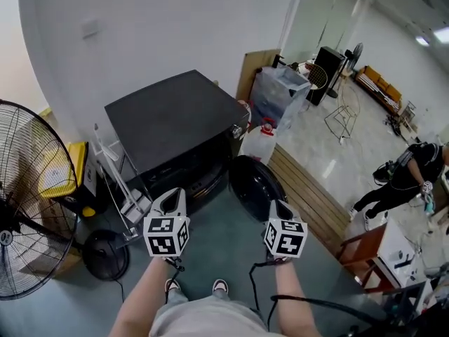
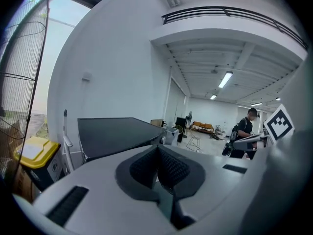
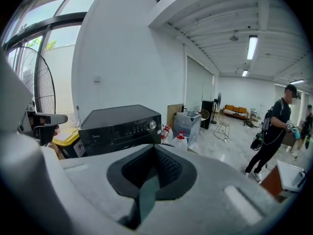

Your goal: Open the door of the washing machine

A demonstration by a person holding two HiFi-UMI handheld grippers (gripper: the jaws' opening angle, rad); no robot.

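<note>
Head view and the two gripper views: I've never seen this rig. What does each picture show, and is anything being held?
There is no robot here. A person holds the left hand-held gripper and the right hand-held gripper. The head view looks down from the person's head. Each gripper view looks along one gripper's jaws. Both pairs of jaws are shut and empty. Ahead on the floor stands a black washing machine, its round door seemingly swung open, with a fan at the left.
</note>
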